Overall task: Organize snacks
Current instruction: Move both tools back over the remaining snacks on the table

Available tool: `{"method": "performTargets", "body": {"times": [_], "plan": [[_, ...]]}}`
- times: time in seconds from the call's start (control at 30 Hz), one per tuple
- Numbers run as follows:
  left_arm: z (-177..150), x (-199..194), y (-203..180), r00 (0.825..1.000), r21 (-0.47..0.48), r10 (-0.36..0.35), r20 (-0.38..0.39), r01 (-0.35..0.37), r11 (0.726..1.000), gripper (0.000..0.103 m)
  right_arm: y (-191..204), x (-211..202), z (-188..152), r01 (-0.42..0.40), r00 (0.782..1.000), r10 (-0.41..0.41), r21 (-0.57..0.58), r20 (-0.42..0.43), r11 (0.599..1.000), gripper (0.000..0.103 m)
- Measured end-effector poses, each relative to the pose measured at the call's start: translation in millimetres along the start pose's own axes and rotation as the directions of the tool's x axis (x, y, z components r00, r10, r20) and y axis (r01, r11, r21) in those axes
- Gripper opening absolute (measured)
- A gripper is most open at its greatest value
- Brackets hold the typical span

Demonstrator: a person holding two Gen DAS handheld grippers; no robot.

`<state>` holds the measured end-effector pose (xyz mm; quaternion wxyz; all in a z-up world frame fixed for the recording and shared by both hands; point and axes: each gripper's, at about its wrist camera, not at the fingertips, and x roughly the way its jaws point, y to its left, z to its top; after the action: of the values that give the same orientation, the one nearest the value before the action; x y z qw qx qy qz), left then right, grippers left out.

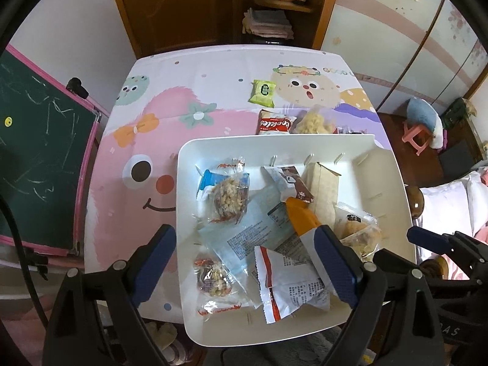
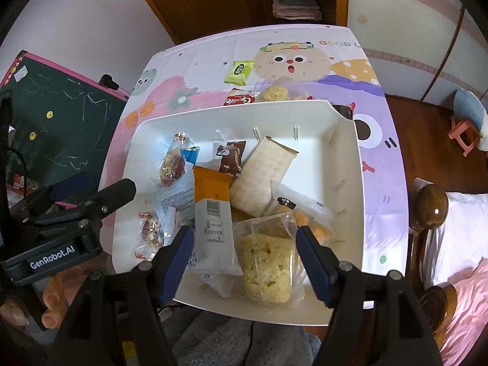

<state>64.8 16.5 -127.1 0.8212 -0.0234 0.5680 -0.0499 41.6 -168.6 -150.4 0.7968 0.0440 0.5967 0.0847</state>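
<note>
A white bin (image 1: pixel 189 164) (image 2: pixel 344 140) on the table holds several wrapped snacks. My left gripper (image 1: pixel 247 267) is open and empty, hovering over the bin's near left part above a red-and-white packet (image 1: pixel 289 289). My right gripper (image 2: pixel 245 263) is open above a clear bag of yellow puffed snack (image 2: pixel 265 268) lying in the bin's near side; the jaws straddle it without touching. An orange-and-white packet (image 2: pixel 212 201) and a beige bar (image 2: pixel 262 170) lie in the bin. On the table beyond the bin lie a green packet (image 1: pixel 263 92) (image 2: pixel 239 72), a red cookie packet (image 1: pixel 274 123) (image 2: pixel 239 100) and another yellow puffed bag (image 1: pixel 314 122) (image 2: pixel 276 93).
The table has a cartoon cloth (image 1: pixel 152 140). A green chalkboard (image 1: pixel 39 158) leans at the left. A wooden cabinet (image 1: pixel 183 6) stands behind the table. A bed with a wooden post (image 2: pixel 433 207) is at the right, and a pink stool (image 1: pixel 416 135) stands on the floor.
</note>
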Motion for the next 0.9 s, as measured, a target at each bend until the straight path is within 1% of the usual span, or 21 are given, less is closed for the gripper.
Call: {"method": "performTargets", "body": {"times": [0.57,0.73,0.9], "plan": [[-9,-8,-3,1.000,0.009,-0.013,0.009,0.013,1.000,0.091,10,-1,-9,-0.003,1.000,0.003,-0.008,-0.003,1.000,0.070],[-9,-9,-2,1.000,0.007,-0.012,0.011,0.012,1.000,0.091,13,-1,-13,-0.003,1.000,0.003,-0.011,-0.011,1.000,0.070],[-16,-13,0,1.000,0.003,-0.001,0.018,0.001,1.000,0.091,18,-2,-16,-0.011,1.000,0.011,-0.029,-0.009,1.000,0.070]]}}
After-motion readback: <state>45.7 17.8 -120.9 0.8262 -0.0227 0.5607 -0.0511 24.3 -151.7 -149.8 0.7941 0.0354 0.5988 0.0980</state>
